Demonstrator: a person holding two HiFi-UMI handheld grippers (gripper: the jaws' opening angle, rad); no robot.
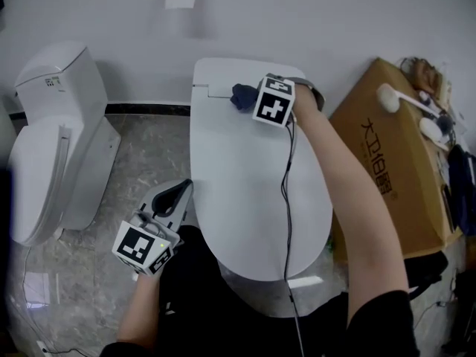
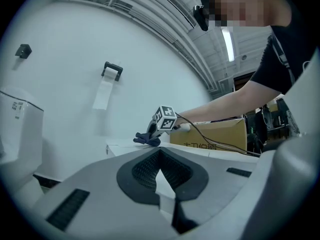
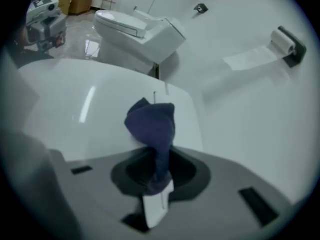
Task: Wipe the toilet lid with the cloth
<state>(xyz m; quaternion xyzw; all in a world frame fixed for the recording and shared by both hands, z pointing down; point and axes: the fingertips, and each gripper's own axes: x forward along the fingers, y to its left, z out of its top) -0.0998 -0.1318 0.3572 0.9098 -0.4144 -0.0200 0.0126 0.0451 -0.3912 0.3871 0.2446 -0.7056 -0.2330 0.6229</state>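
Now: cloth pinched at the lid's hinge end

Left gripper (image 1: 177,193) hangs beside the bowl, jaws together on nothing. Toilet lid (image 1: 253,199) is down. Dark blue cloth (image 1: 241,95) sits bunched at its hinge end, clamped in the right gripper (image 1: 251,99).

Risks: the small wad covers little, the thin pinch may slip, and the cable (image 1: 285,192) lying across the lid may drag.

Cardboard box (image 1: 383,162), right: contents not visible.

Dark navy cloth (image 3: 152,126) in the right gripper (image 1: 251,97)'s jaws, glossy white toilet lid (image 1: 253,199) beneath them, black-and-white square markers on its cube (image 1: 274,101), tan cardboard box (image 1: 387,162) to their right, mottled grey floor (image 1: 141,151) leftward.
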